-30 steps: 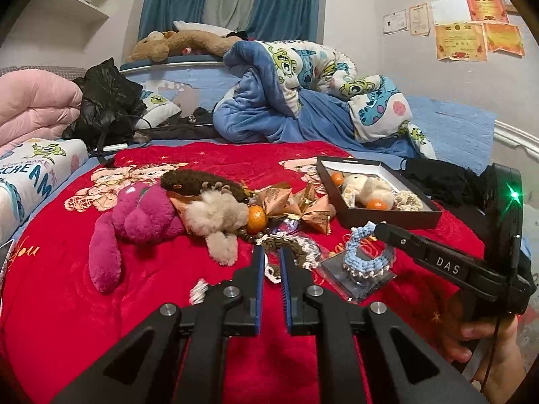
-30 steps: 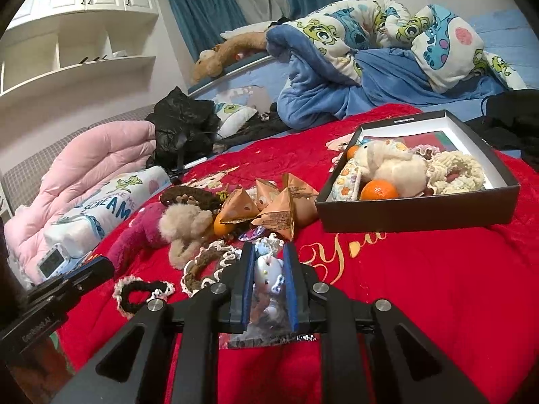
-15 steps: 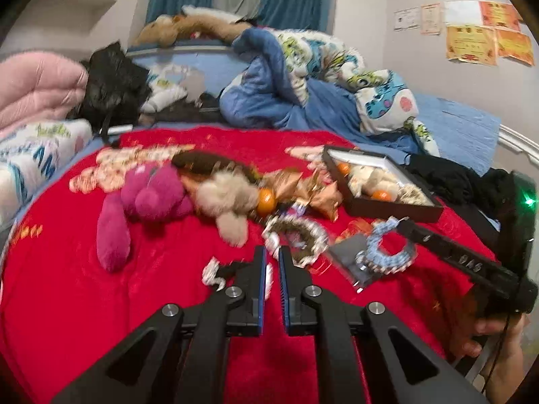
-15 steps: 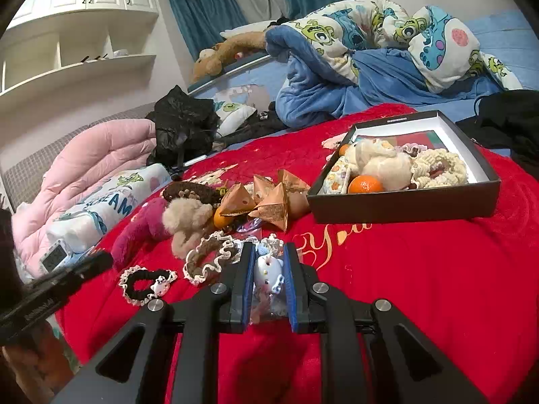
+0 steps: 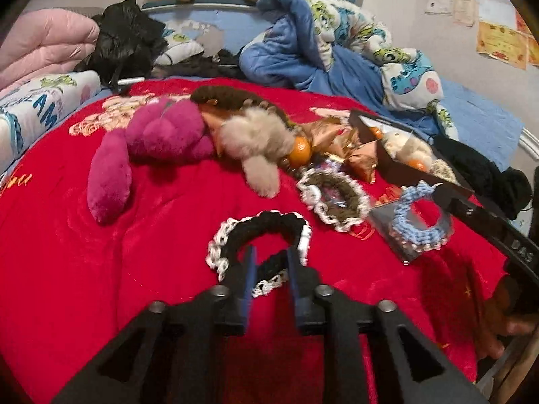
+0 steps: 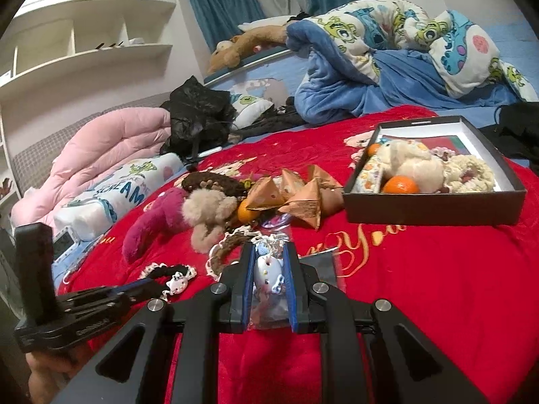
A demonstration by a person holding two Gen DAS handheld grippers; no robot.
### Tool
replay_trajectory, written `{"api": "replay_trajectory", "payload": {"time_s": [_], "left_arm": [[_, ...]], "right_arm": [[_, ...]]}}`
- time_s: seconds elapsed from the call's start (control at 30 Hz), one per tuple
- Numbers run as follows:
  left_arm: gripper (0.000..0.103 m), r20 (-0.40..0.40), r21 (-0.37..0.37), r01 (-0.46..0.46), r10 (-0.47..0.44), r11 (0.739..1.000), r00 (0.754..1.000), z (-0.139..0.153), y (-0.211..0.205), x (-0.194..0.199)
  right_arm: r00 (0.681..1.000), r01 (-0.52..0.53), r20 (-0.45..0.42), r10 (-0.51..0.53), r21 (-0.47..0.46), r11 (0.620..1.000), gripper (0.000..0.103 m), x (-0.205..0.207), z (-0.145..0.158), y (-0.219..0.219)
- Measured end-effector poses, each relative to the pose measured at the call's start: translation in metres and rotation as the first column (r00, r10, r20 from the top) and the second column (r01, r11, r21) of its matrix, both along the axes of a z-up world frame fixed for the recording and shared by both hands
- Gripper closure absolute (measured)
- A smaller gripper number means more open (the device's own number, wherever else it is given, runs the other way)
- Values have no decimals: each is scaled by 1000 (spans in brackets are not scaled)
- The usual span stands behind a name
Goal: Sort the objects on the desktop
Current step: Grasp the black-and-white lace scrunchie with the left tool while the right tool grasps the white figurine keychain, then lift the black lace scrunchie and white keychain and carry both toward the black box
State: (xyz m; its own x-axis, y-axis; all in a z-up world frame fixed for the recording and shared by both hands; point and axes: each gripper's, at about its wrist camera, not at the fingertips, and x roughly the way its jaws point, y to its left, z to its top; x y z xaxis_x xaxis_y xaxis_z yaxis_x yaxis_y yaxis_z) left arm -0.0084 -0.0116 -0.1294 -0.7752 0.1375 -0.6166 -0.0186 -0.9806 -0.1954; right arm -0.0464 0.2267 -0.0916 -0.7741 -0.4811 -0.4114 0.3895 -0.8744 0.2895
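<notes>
My left gripper [image 5: 269,262] is open, its fingers astride the near side of a black-and-white crocheted scrunchie [image 5: 259,232] lying on the red blanket [image 5: 101,269]. In the right wrist view the same scrunchie [image 6: 168,274] lies by the left gripper's tips [image 6: 134,291]. My right gripper [image 6: 268,259] is shut on a clear packet holding a light-blue scrunchie [image 6: 267,274], also seen in the left wrist view [image 5: 421,225]. A black box [image 6: 434,207] holds a cream plush toy, oranges and scrunchies.
A magenta plush [image 5: 151,144], beige plush [image 5: 256,144], orange [image 5: 299,149], gold paper pyramids [image 6: 296,195] and a brown-and-white scrunchie [image 5: 337,198] lie mid-blanket. Blue bedding [image 6: 387,67], a pink quilt [image 6: 101,148] and a black bag [image 6: 198,114] sit behind.
My left gripper moved down and forward to the black-and-white scrunchie and opened around it. My right gripper kept hold of the packet and drew back slightly.
</notes>
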Motion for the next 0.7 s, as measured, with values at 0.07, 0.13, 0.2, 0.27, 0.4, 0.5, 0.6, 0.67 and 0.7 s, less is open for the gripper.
{"api": "replay_trajectory", "payload": {"time_s": [0.07, 0.13, 0.2, 0.27, 0.4, 0.5, 0.6, 0.67, 0.7], "left_arm": [[73, 2, 3, -1, 1, 1000, 1000, -5, -1, -4], [69, 5, 4, 7, -7, 1000, 1000, -10, 0, -7], [68, -9, -33, 10, -11, 999, 1000, -13, 4, -7], [67, -21, -71, 3, -5, 997, 1000, -11, 10, -4], [66, -89, -97, -27, 18, 995, 996, -3, 12, 15], [50, -117, -49, -26, 20, 998, 993, 4, 2, 20], [47, -107, -64, -72, 64, 995, 992, 4, -5, 15], [47, -79, -66, -99, 94, 993, 992, -1, -11, 10], [47, -65, -55, -110, 106, 992, 992, -4, -14, 7]], "right_arm": [[1000, -4, 4, 4, -2, 1000, 87, -2, -1, -2], [1000, -8, 12, 8, -6, 1000, 87, -4, -3, -1], [1000, -11, 23, 12, -16, 1000, 87, -7, -7, -1], [999, -13, 30, 14, -25, 1000, 87, -8, -10, 0], [999, -18, 29, 19, -35, 999, 87, -8, -11, 1], [999, -22, 33, 23, -29, 999, 87, -8, -13, -1], [999, -27, 30, 27, -8, 1000, 87, -7, -12, -6], [999, -28, 25, 28, 2, 1000, 87, -7, -12, -8], [999, -29, 23, 29, 3, 1000, 87, -6, -12, -8]]}}
